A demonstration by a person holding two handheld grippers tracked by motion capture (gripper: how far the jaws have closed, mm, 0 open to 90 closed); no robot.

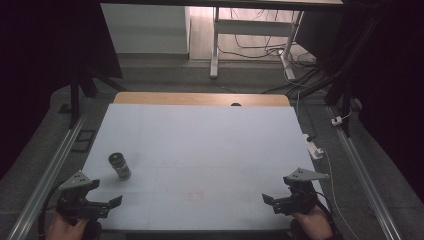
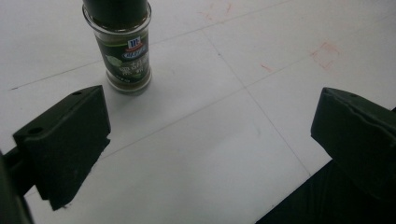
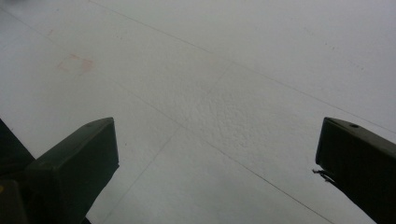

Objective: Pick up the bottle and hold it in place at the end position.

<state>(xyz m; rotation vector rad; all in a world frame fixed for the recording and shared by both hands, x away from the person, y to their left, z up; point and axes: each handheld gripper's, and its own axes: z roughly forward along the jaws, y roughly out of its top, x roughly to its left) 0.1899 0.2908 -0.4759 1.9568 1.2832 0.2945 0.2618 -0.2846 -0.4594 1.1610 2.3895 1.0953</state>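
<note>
Spice jar (image 1: 120, 165) stands upright at the table's (image 1: 200, 150) lower left; left gripper (image 1: 95, 204) and right gripper (image 1: 280, 201) both gape, holding nothing; probably pre-grasp; next, left must straddle the jar.

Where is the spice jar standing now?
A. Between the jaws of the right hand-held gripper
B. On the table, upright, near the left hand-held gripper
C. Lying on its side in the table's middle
B: the spice jar stands upright just beyond the open left hand-held gripper.
</note>
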